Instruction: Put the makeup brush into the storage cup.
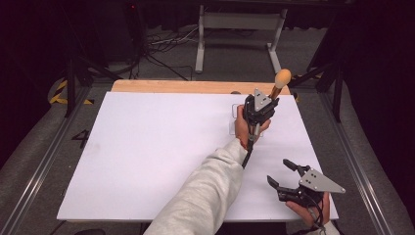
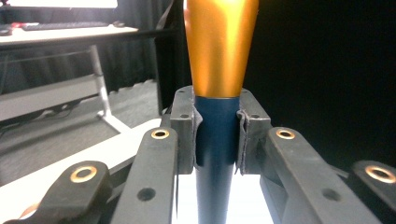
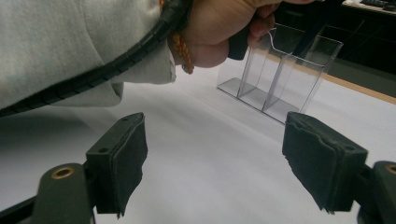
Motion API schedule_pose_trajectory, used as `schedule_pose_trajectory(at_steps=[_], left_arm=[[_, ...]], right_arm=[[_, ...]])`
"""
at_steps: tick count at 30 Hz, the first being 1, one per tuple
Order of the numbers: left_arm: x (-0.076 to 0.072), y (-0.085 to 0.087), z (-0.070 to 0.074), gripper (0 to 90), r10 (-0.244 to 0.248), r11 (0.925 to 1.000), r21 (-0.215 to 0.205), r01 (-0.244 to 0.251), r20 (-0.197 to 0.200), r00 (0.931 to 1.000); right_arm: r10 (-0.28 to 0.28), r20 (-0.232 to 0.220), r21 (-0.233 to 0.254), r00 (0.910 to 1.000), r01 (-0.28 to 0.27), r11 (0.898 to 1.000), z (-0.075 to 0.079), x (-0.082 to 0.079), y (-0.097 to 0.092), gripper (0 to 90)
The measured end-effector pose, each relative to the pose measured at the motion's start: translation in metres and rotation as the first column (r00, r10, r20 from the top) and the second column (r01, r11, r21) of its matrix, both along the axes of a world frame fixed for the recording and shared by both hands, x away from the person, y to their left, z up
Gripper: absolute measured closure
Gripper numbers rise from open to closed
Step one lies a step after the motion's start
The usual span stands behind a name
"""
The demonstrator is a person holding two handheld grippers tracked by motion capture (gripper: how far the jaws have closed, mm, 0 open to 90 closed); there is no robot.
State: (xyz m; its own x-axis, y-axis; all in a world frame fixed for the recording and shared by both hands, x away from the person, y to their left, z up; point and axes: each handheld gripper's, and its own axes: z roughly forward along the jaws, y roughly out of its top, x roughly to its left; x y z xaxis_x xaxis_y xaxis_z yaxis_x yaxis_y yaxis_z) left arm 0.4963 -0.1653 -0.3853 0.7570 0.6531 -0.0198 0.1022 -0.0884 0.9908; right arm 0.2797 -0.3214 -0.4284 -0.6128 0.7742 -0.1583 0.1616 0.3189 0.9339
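The left hand-held gripper [image 1: 265, 104] is squeezing a brush [image 2: 219, 93] by its dark blue handle, with the gold part and the tan tip sticking up. It is holding the brush just above the clear plastic holder [image 3: 280, 70] on the white tabletop [image 1: 147, 147]. The brush is not in the holder yet, so that part looks left to do. The right hand-held gripper [image 1: 286, 177] is resting near the front edge, wide apart and holding nothing
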Motion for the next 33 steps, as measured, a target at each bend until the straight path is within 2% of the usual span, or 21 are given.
schedule_pose_trajectory(at_steps=[5,12,21,26,27,31,33], left_arm=[[0.004,0.003,-0.008,73.5,-0.002,1.0,-0.001,0.002,-0.047,0.9989],[0.0,0.008,-0.012,73.4,-0.016,0.9998,0.014,0.016,-0.036,0.9992],[-0.001,0.013,-0.015,72.8,-0.048,0.9982,0.034,0.05,-0.043,0.9979],[-0.004,0.017,-0.009,51.4,-0.06,0.9964,0.059,0.062,-0.027,0.9978],[-0.007,0.021,-0.005,47.5,-0.063,0.9951,0.076,0.063,-0.004,0.998],[-0.01,0.037,0.001,37.9,-0.072,0.9959,0.054,0.072,-0.003,0.9974],[-0.01,0.043,0.003,33.3,-0.068,0.9954,0.067,0.068,0.003,0.9976]], right_arm=[[0.005,0.002,0.004,1.0,-0.005,1.0,0.001,0.0,0.0,23.0],[-0.003,0.014,0.008,0.9999,0.002,1.0,0.002,-0.001,-0.001,22.9],[-0.006,0.007,-0.005,1.0,0.006,1.0,0.001,0.0,0.0,22.7],[-0.011,0.004,-0.006,0.9999,0.011,1.0,0.0,0.0,0.0,22.6],[-0.01,0.004,-0.005,0.9999,0.01,1.0,0.0,0.0,0.0,22.6],[-0.008,0.003,-0.009,1.0,0.008,1.0,0.0,0.0,0.001,22.6],[-0.009,0.002,-0.012,1.0,0.009,1.0,0.0,0.0,0.002,22.6]])
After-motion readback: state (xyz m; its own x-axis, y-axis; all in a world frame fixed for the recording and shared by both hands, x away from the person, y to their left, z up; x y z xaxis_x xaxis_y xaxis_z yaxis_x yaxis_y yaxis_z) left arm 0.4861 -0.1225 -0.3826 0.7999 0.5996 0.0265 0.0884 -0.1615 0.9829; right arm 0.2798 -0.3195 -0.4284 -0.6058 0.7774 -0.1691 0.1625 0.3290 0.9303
